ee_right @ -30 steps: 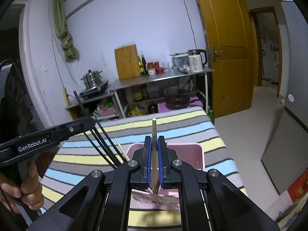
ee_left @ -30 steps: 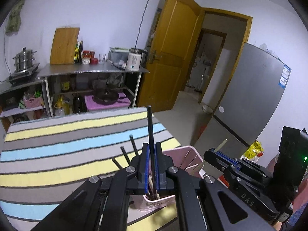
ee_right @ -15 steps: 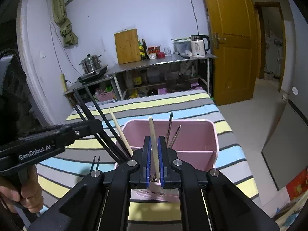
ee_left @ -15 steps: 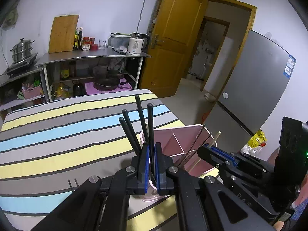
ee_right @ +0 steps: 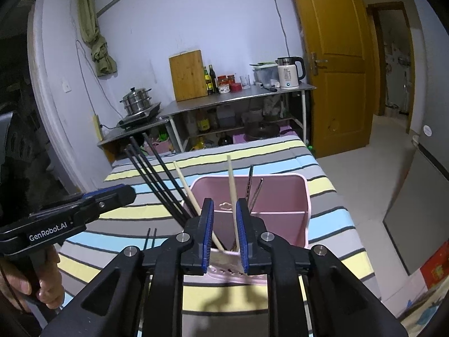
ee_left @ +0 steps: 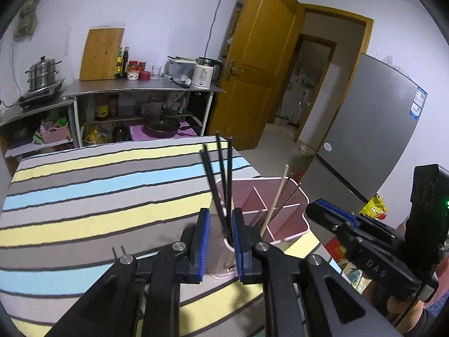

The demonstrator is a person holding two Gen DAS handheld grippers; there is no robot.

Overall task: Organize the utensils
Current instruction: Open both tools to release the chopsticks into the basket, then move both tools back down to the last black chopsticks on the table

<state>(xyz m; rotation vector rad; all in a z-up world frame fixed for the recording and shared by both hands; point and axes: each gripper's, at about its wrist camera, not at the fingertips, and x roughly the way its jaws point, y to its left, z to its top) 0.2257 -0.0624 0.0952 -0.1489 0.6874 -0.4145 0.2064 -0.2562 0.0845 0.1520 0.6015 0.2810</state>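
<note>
Left wrist view: the left gripper [ee_left: 220, 241] jaws are opening, the black chopstick [ee_left: 229, 179] released into the pink holder [ee_left: 291, 224]. Right gripper [ee_right: 224, 227] jaws are likewise opening around a wooden chopstick [ee_right: 232, 188], apparently dropped in the holder; two thin sticks [ee_right: 150, 237] lie beside it, still unsorted.

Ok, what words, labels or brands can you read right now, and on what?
"GenRobot.AI": white print on the black left gripper, seen from the right wrist.
"DAS": embossed on the black right gripper, seen from the left wrist.
Blue-and-white sticker on the grey fridge: too small to read.

Pink caddy [ee_right: 280, 196] on striped table [ee_left: 84, 196]
</note>
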